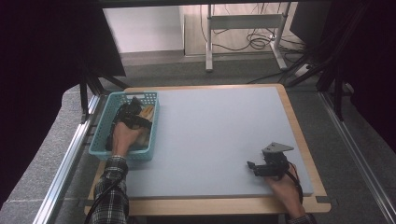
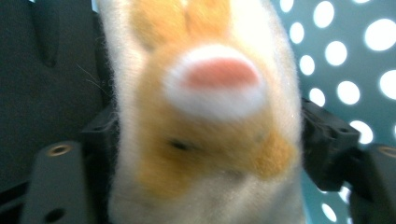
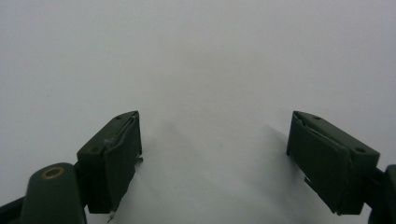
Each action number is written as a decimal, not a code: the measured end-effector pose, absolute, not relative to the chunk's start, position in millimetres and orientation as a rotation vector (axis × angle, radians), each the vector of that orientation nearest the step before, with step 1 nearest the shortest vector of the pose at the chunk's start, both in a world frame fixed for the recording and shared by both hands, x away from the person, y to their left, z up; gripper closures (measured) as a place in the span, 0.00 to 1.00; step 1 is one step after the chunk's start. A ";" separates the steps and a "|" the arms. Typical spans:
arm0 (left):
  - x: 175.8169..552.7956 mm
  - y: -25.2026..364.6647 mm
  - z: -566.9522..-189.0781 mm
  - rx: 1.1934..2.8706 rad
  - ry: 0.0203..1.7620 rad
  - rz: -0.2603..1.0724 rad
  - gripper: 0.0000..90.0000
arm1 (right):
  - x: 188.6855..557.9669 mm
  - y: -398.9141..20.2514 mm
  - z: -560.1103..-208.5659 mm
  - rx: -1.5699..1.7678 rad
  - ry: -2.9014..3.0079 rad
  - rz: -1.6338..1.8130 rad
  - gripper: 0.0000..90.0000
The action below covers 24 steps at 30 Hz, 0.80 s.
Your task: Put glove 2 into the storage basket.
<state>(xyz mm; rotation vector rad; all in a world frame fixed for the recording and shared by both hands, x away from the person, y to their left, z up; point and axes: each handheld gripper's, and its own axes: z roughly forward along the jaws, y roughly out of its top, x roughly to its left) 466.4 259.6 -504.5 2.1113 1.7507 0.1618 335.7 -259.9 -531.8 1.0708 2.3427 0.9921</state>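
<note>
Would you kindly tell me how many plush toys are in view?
1: an orange-and-white plush toy in the teal basket, between the left hand-held gripper's jaws. Others may be hidden beneath.

No text, label, brand, number or sign can be read in any of the three views.
</note>
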 end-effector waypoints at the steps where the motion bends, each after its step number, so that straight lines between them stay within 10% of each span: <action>1: 465.8 260.4 -503.3 2.106 1.748 0.161 0.18 | 335.7 -259.9 -531.8 1.071 2.343 0.993 0.19; 7: 458.1 266.0 -488.9 2.091 1.699 0.199 0.08 | 335.7 -259.9 -531.8 1.071 2.343 0.992 0.19; 14: 444.6 274.5 -464.0 2.051 1.639 0.307 0.19 | 335.7 -259.8 -531.8 1.070 2.343 0.992 0.19; 24: 440.0 292.4 -467.3 2.047 1.726 0.459 0.87 | 335.7 -259.8 -531.8 1.071 2.343 0.992 0.19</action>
